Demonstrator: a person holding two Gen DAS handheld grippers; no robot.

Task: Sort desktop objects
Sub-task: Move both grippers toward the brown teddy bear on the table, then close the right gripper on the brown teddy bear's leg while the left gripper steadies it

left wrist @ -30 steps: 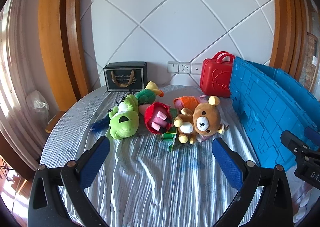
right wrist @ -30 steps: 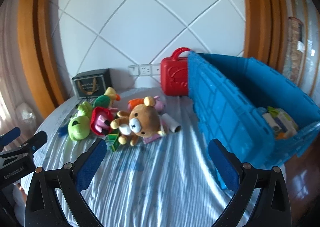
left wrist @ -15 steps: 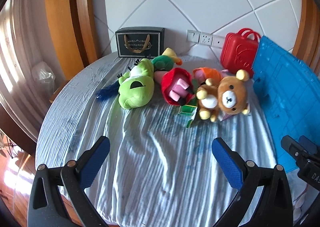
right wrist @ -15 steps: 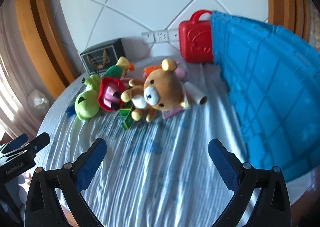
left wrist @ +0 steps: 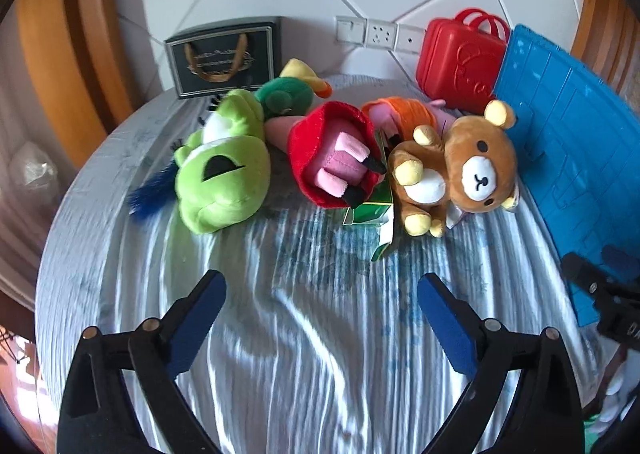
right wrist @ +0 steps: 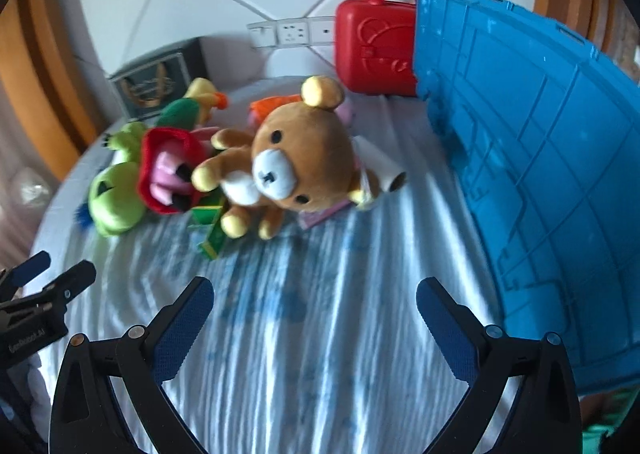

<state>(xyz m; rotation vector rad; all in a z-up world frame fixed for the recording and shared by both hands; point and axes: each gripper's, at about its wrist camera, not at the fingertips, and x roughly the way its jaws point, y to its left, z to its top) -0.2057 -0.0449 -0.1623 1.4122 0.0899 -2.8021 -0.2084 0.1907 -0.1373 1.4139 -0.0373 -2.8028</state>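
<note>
Both grippers, left (left wrist: 320, 290) and right (right wrist: 314, 296), are held wide open and empty, aimed at the toy pile, bear (right wrist: 296, 157) nearest the crate (right wrist: 540, 157) for binning.

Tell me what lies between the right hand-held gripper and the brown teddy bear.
Only bare striped tablecloth lies between the right hand-held gripper and the brown teddy bear, seen in the right wrist view.

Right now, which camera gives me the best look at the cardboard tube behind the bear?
The right wrist view. There the tube lies in plain sight beside the bear, its open end toward the blue crate. In the left wrist view the bear hides the tube completely.
</note>
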